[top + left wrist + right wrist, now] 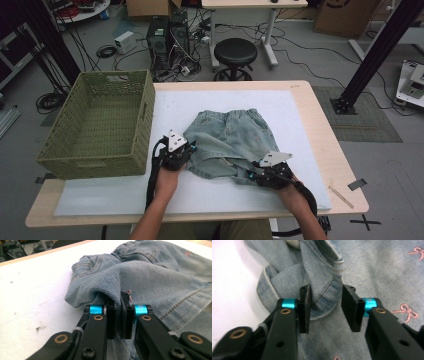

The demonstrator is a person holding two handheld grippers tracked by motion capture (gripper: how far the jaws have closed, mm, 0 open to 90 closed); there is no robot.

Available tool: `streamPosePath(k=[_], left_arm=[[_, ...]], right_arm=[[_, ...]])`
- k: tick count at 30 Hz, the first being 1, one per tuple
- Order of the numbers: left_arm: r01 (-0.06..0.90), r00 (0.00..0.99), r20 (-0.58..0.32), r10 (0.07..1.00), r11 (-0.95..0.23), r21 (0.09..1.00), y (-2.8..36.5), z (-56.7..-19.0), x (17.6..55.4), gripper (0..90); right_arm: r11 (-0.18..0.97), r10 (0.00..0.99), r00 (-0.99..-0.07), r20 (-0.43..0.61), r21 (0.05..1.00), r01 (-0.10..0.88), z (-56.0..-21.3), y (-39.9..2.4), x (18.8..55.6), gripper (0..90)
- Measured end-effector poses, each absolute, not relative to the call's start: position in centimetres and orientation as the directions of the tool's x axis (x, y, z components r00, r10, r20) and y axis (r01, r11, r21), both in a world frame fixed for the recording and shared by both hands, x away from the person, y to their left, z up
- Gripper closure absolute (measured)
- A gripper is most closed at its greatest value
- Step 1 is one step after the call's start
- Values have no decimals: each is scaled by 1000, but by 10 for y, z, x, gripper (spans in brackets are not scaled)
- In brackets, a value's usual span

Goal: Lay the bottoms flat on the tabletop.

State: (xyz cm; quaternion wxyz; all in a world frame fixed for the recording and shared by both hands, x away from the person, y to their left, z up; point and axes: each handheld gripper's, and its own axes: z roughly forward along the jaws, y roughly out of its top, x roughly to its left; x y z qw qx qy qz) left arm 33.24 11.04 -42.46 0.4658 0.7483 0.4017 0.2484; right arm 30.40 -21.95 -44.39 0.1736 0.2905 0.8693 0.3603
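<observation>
Both grippers sat low-centre on the denim shorts: left gripper pinched a fold shut, right gripper gaped partway around a hem (not clamping it).

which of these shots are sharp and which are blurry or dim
High view: dim, even room light, slightly soft, denim shorts still readable. Left gripper view: crisp on the denim weave, bright white table cover near glare. Right gripper view: soft, jaws and the denim fold between them blurred.
</observation>
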Motion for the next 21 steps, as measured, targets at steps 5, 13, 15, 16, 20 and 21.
streamPosePath(k=[5,13,15,16,20,21], left_arm=[[378,576,-46,816,-216,900,113,-423,331,638],[386,571,-77,818,-185,904,125,-420,316,519],[380,569,-86,818,-169,909,130,-421,310,518],[380,570,-96,816,-158,911,133,-422,306,517],[403,576,-117,809,-157,902,139,-431,298,516],[413,582,-128,803,-155,897,140,-433,297,515]], right_arm=[[458,658,-752,-24,806,375,-435,-237,299,553],[343,766,-643,-7,851,399,-423,-273,284,554],[329,809,-588,-5,832,446,-427,-284,281,548],[323,821,-570,-2,826,462,-430,-288,280,540],[340,844,-536,-6,781,525,-443,-294,278,513],[339,849,-529,-4,771,539,-446,-294,280,502]])
